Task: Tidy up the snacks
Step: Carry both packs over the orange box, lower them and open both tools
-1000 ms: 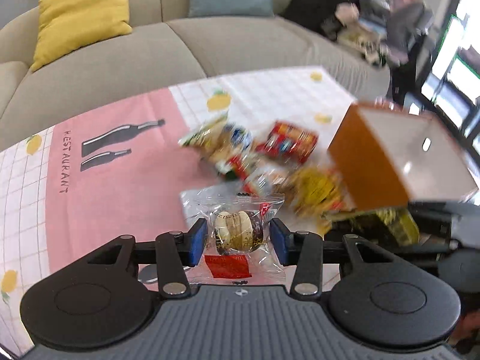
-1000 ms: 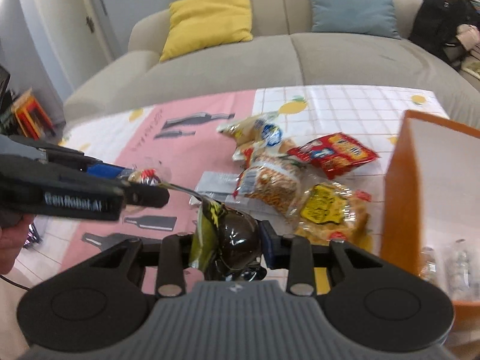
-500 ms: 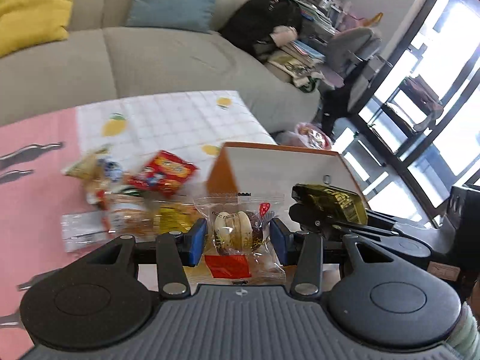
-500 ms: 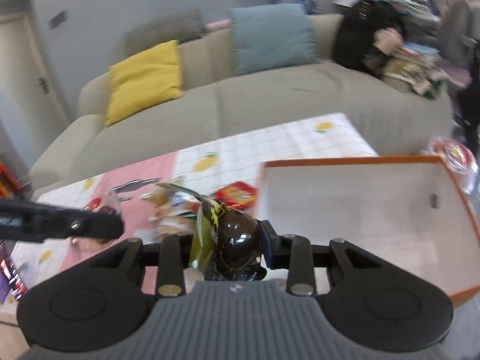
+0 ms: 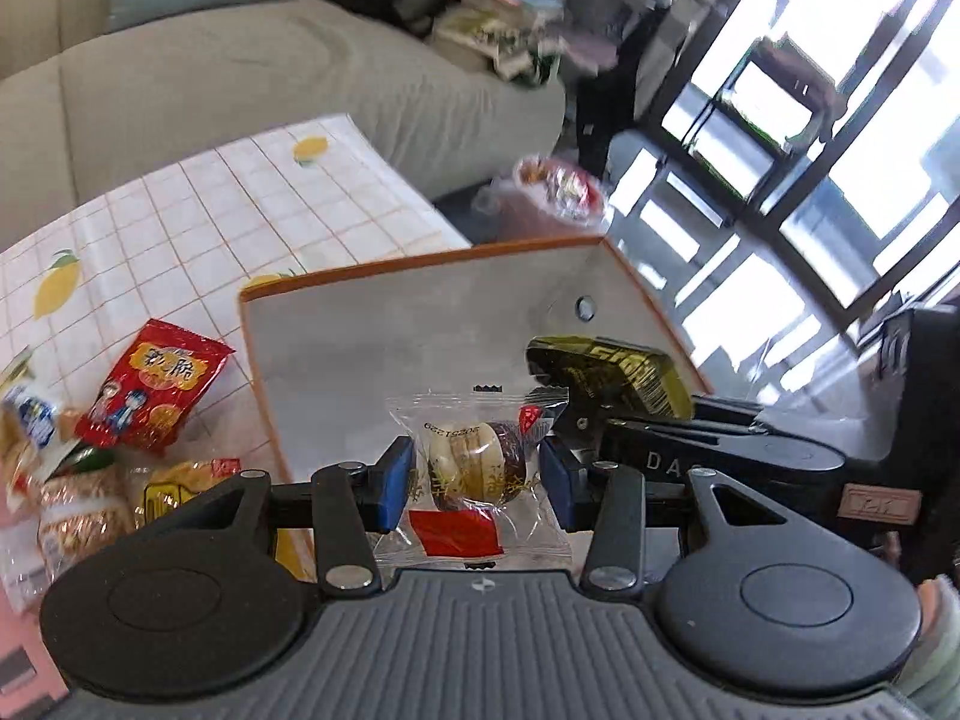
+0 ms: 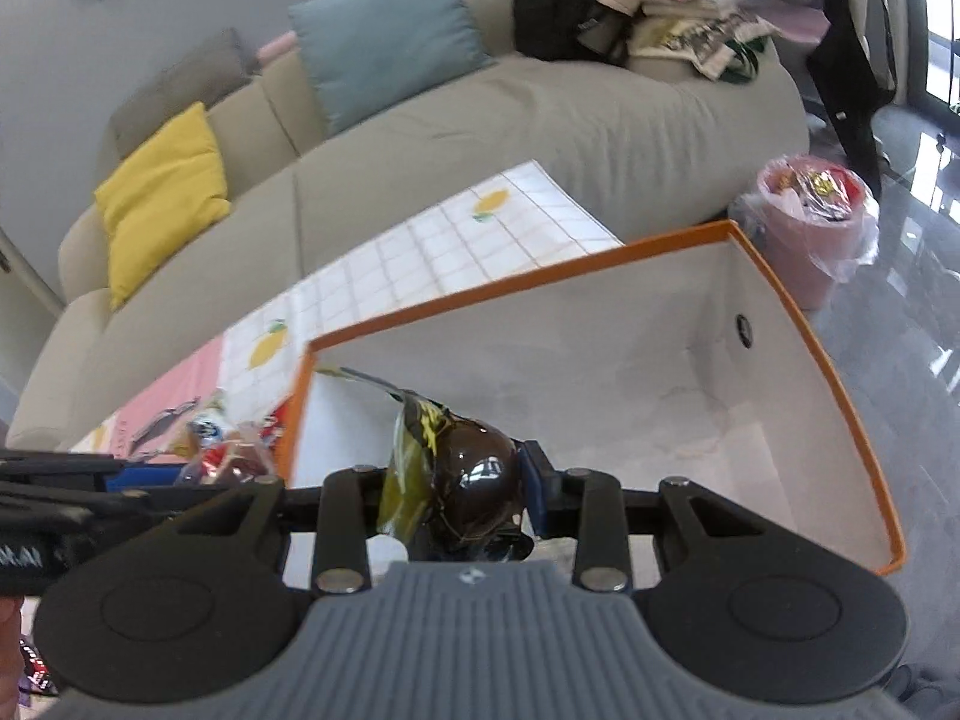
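My left gripper (image 5: 477,483) is shut on a clear-wrapped round pastry packet (image 5: 474,468) with a red label, held above the near wall of the orange box (image 5: 420,324). My right gripper (image 6: 459,489) is shut on a black and yellow snack pouch (image 6: 462,474), hanging over the box's white inside (image 6: 600,372). In the left wrist view the right gripper (image 5: 576,402) shows at the right with its pouch (image 5: 612,372) over the box. The left gripper's arm (image 6: 72,492) shows at the left edge of the right wrist view.
Loose snacks lie on the tablecloth (image 5: 210,210) left of the box: a red packet (image 5: 159,384), a yellow packet (image 5: 180,486) and others. A beige sofa (image 6: 480,138) with yellow (image 6: 162,192) and blue cushions runs behind. A pink bin (image 6: 810,222) stands on the floor beyond the box.
Both grippers have swung right from the snack pile to over the orange box, each keeping its packet. The box fills more of both views.
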{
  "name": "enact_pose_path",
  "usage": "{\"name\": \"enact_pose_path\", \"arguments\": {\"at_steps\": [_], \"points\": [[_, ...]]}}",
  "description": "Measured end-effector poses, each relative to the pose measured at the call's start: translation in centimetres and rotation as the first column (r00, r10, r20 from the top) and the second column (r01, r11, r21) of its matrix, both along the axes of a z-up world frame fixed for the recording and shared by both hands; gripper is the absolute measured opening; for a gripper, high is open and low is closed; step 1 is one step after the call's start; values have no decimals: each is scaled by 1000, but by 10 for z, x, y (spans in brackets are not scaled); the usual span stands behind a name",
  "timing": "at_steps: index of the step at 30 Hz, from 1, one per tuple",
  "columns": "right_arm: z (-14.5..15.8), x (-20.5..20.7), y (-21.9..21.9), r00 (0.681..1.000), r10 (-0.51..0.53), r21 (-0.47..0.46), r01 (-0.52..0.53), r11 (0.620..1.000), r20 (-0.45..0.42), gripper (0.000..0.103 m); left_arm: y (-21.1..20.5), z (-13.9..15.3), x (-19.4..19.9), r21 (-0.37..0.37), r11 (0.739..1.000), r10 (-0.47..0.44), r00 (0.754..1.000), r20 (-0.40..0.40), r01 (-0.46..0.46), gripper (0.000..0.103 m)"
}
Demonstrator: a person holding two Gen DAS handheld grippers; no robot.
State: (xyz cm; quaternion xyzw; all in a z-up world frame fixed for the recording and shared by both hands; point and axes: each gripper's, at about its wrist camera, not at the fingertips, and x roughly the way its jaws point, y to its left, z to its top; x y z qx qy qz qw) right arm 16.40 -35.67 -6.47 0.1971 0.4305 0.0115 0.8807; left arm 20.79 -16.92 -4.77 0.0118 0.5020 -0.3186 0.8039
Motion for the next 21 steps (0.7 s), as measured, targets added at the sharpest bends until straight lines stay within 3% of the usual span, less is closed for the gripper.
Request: {"name": "enact_pose_path", "arguments": {"at_steps": [8,21], "points": [[-41,36,-9,986,27,-10,-29,1000,-167,33,-34,-39,33,160,985,-62,998,-31,67,50],[-76,54,-4,949,90,-90,-122,988,-304,33,-56,-73,48,347,925,-143,988,-63,156,51]]}}
